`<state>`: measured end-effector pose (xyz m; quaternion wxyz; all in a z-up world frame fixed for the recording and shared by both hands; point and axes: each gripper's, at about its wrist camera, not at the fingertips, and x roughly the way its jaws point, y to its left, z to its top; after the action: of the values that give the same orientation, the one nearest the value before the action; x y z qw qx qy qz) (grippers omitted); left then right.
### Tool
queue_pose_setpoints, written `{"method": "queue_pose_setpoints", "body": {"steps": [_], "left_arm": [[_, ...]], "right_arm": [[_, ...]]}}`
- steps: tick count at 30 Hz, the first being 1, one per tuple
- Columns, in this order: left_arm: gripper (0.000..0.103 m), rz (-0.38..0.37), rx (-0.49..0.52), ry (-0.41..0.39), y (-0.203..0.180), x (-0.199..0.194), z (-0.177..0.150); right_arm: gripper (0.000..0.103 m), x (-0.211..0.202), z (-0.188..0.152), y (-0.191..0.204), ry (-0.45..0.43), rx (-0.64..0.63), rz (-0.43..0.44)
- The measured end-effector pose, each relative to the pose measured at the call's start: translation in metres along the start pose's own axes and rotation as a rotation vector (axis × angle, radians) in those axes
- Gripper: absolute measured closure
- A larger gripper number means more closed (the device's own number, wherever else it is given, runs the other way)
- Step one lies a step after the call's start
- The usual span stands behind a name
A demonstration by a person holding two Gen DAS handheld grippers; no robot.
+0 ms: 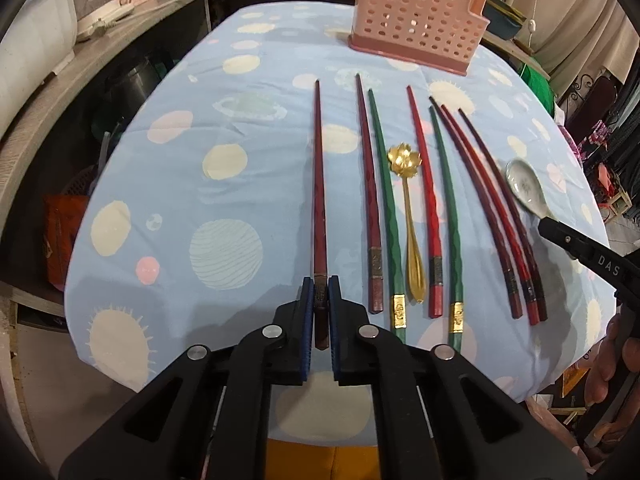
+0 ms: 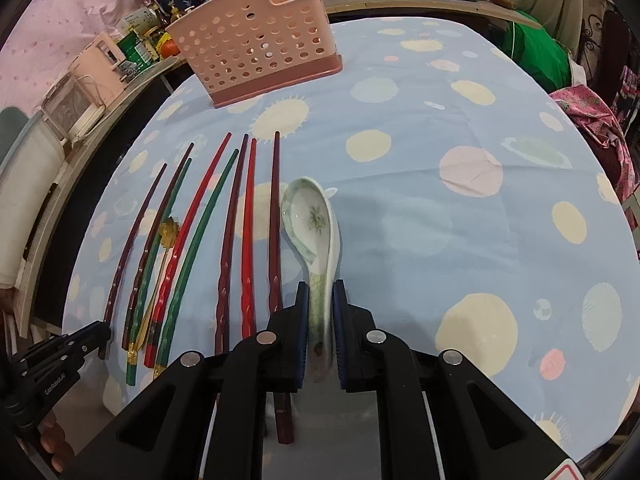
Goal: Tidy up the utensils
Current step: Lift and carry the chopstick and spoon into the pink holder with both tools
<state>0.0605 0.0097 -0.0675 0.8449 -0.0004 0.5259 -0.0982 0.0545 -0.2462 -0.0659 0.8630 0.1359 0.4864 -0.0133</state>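
Observation:
My left gripper (image 1: 321, 292) is shut on the handle end of a dark red chopstick (image 1: 318, 184), the leftmost of the row. It lies on the blue spotted tablecloth (image 1: 200, 208). My right gripper (image 2: 321, 300) is shut on the handle of a white ceramic spoon (image 2: 312, 216), whose bowl points away from me. The spoon also shows in the left wrist view (image 1: 524, 188). Several more red and green chopsticks (image 1: 424, 200) and a gold flower spoon (image 1: 406, 160) lie in a row between the grippers. A pink perforated utensil holder (image 1: 416, 20) stands at the far side; it also shows in the right wrist view (image 2: 256, 36).
The table's edges curve off on both sides. A wooden shelf with appliances (image 1: 92, 4) runs along the left. Clothes and a green bundle (image 2: 536, 52) sit at the right. The cloth to the right of the spoon (image 2: 460, 200) has nothing on it.

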Motion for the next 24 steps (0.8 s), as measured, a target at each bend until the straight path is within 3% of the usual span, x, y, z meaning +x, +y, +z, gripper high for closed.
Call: {"method": "queue_pose_setpoints", "body": {"steps": [11, 24], "left_arm": [[0.096, -0.008, -0.017, -0.154, 0.000, -0.061, 0.030], [0.097, -0.002, -0.025, -0.385, -0.003, -0.132, 0.119]], "right_arm": [[0.096, -0.047, 0.022, -0.002, -0.096, -0.010, -0.019], [0.097, -0.086, 0.076, 0.006, -0.237, -0.040, 0.022]]}}
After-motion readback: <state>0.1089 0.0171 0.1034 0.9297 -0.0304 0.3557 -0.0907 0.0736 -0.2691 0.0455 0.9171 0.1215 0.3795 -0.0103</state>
